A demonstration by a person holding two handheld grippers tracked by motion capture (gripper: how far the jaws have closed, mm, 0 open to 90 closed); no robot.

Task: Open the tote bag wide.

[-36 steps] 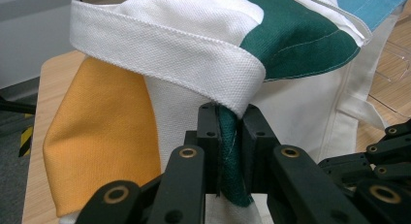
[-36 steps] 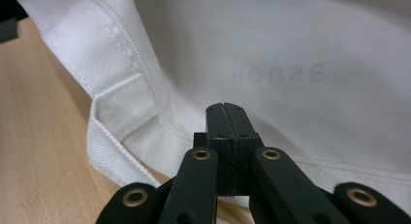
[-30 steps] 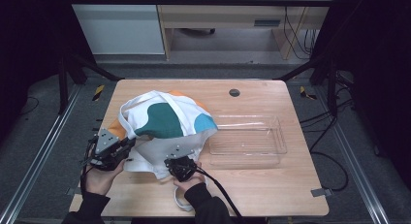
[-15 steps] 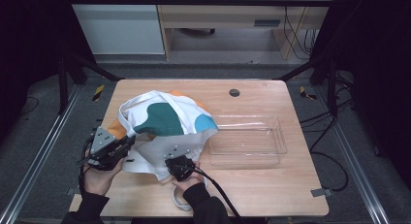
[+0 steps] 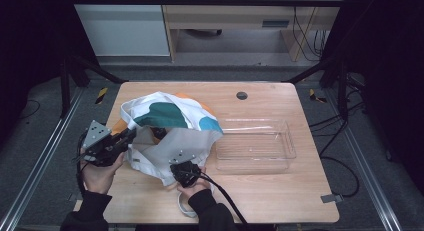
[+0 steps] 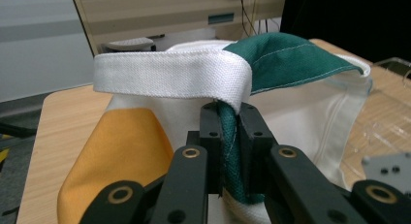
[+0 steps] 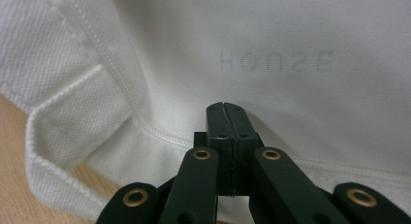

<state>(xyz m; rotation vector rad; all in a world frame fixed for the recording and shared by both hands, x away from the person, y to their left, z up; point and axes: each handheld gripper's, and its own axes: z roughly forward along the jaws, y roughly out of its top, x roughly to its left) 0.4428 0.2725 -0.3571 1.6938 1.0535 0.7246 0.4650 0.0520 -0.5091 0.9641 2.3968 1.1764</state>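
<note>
A white cloth tote bag (image 5: pixel 170 126) with green, orange and teal patches lies on the left half of the wooden table (image 5: pixel 270 191). My left gripper (image 5: pixel 131 133) is at the bag's left side, shut on its green rim (image 6: pixel 231 151), and a white strap (image 6: pixel 169 78) drapes just above the jaws. The bag's mouth is held up and open. My right gripper (image 5: pixel 176 166) is at the bag's near edge. In the right gripper view its jaws are pressed together, tips (image 7: pixel 226 110) against white cloth (image 7: pixel 291 40) with faint mirrored lettering; no cloth shows between them.
A clear plastic tray (image 5: pixel 287 141) stands to the right of the bag, close to its teal corner. A dark round grommet (image 5: pixel 242 95) sits in the table near the far edge. A white strap loop (image 5: pixel 181 207) lies by the right hand at the near edge.
My left gripper has drawn the bag's rim slightly farther from the person and upward, opening the mouth more. The right gripper has stayed at the bag's near edge.
</note>
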